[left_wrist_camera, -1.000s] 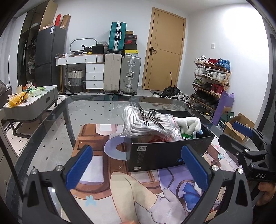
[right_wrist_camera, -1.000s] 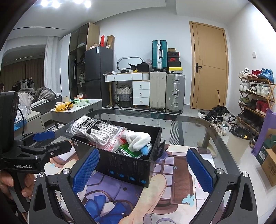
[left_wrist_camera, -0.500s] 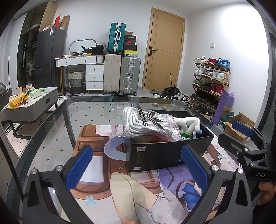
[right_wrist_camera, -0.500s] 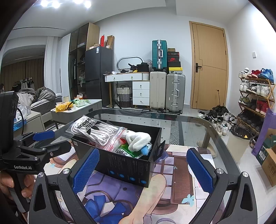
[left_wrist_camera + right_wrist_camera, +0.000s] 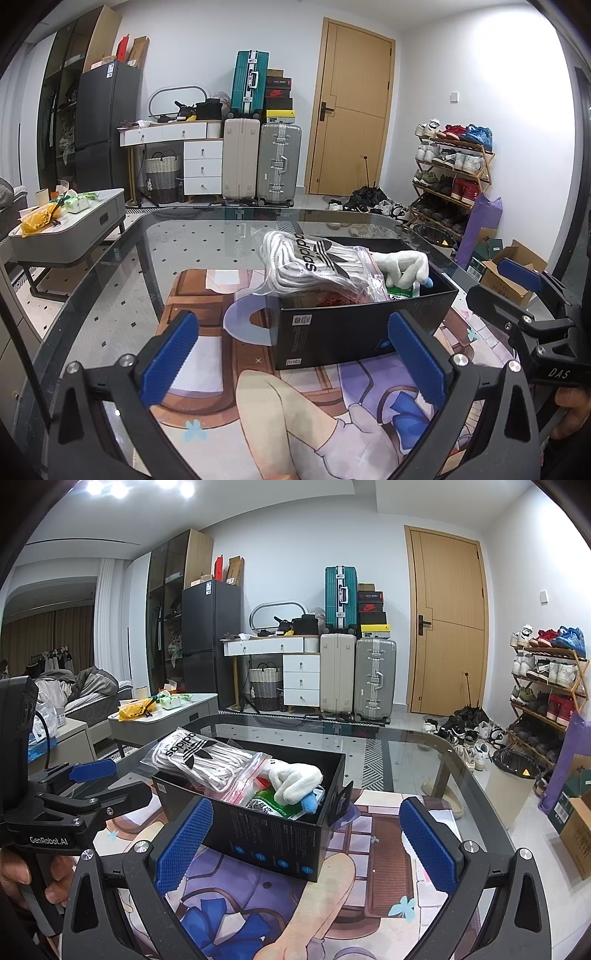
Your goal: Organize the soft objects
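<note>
A glass-topped table (image 5: 229, 240) with a dark rim carries everything here. Flat on the glass lies a printed anime-figure mat (image 5: 295, 406), covering the near half of the top from about 9 o'clock round to 3 o'clock in the left wrist view. On the mat stands an open black cardboard box (image 5: 354, 332), a little toward 2 o'clock from the mat's centre; in the right wrist view the box (image 5: 273, 842) sits toward 10 o'clock. The far glass is bare and reflective.

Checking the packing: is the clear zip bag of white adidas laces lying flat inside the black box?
No, the clear zip bag overhangs the black box's rim.
</note>
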`<action>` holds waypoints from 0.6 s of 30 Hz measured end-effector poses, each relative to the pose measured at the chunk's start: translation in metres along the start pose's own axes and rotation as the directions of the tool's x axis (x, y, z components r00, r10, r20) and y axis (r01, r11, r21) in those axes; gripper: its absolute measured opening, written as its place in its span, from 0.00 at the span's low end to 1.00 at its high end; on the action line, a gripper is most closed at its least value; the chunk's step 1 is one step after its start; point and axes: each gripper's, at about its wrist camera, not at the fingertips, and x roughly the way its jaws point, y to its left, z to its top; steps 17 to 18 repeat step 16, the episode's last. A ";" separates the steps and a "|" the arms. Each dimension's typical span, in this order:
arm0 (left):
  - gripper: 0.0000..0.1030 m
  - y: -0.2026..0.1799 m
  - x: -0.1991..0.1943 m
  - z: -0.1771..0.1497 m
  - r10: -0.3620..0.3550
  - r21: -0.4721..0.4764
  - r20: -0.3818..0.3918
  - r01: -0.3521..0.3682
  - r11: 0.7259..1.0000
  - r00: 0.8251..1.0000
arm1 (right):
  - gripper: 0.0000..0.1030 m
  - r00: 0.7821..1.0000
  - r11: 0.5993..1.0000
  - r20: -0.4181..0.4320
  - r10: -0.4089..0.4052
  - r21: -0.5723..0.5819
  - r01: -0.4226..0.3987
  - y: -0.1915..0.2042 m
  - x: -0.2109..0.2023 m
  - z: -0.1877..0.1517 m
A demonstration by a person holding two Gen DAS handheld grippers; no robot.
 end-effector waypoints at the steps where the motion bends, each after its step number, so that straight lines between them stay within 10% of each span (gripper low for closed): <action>1: 1.00 0.001 0.000 0.001 0.000 -0.001 -0.001 0.000 1.000 1.000 | 1.00 1.000 1.000 0.000 0.000 0.000 0.000 0.000 0.000 0.000; 18: 1.00 0.001 0.001 0.000 0.004 0.002 0.002 -0.004 1.000 1.000 | 1.00 1.000 1.000 0.001 0.000 0.000 0.000 0.000 0.001 -0.001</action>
